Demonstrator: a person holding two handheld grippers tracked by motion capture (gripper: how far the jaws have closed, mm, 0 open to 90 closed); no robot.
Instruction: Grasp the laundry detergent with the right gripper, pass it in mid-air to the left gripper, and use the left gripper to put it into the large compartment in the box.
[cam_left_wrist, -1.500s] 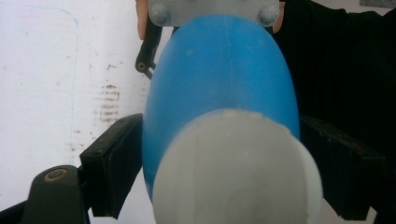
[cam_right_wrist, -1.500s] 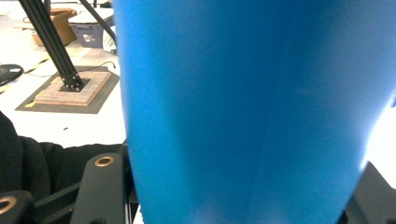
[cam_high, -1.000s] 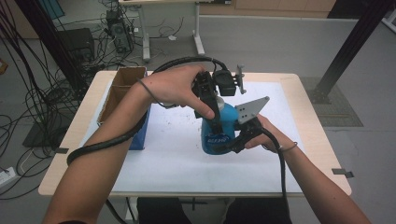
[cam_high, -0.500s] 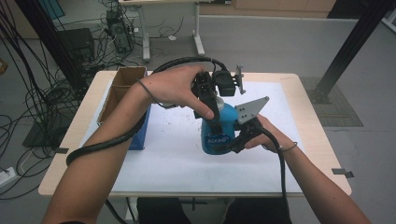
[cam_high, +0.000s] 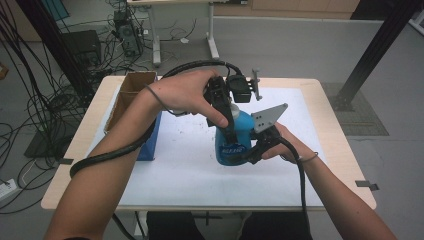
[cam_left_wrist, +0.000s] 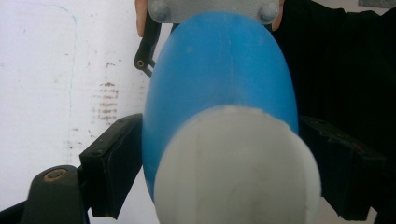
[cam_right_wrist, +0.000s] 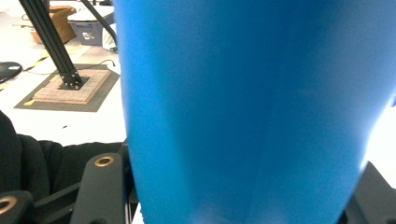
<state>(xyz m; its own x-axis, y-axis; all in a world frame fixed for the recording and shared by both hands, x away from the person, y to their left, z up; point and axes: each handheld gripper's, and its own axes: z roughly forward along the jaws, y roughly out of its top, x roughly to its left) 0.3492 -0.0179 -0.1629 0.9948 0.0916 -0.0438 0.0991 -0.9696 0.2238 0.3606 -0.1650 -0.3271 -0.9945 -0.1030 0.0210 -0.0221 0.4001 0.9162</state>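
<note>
Our kit: left gripper (cam_high: 231, 131) & right gripper (cam_high: 248, 152), black jaws w/ brass rivets, ribbed black cables, grey 3-cornered plate (cam_high: 268, 117) w/ screws; thin wristbands, arms bare.

Smooth blue plastic bottle (cam_high: 233, 142) with matt white cap (cam_left_wrist: 237, 168); scuffed white table sheet (cam_high: 180, 165); brown cardboard box (cam_high: 131, 90).

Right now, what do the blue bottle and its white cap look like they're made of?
Blue bottle: probably plastic, smooth with a soft sheen and a faint moulded seam down its side. White cap: likely plastic too, matte and slightly grainy, though it is blurred up close.
</note>
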